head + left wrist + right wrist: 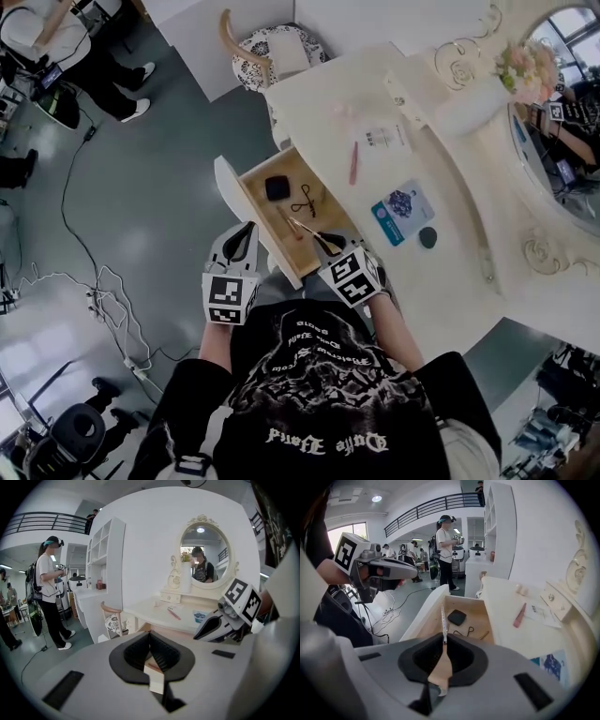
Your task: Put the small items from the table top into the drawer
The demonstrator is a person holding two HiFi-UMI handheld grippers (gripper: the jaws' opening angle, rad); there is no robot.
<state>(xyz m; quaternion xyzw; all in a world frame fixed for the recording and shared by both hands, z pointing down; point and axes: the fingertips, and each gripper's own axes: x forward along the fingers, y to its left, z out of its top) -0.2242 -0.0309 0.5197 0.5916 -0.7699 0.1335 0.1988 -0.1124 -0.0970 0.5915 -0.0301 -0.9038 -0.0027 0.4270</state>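
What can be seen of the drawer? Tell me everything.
The drawer stands pulled open from the white table, with a white front and pale wood inside. On its floor lie a black square case, a black looped tool and a slim stick. The right gripper, fingers shut on another thin stick, holds it over the drawer.

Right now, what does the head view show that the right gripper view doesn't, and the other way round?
Only the head view: the flowers, the dark disc on the table, and the person's black shirt. Only the right gripper view: the balcony railing and the shelf unit. Both: the open drawer with its black pad, the pink pen, the blue packet, the left tongs, and the right tongs shut on a thin stick.
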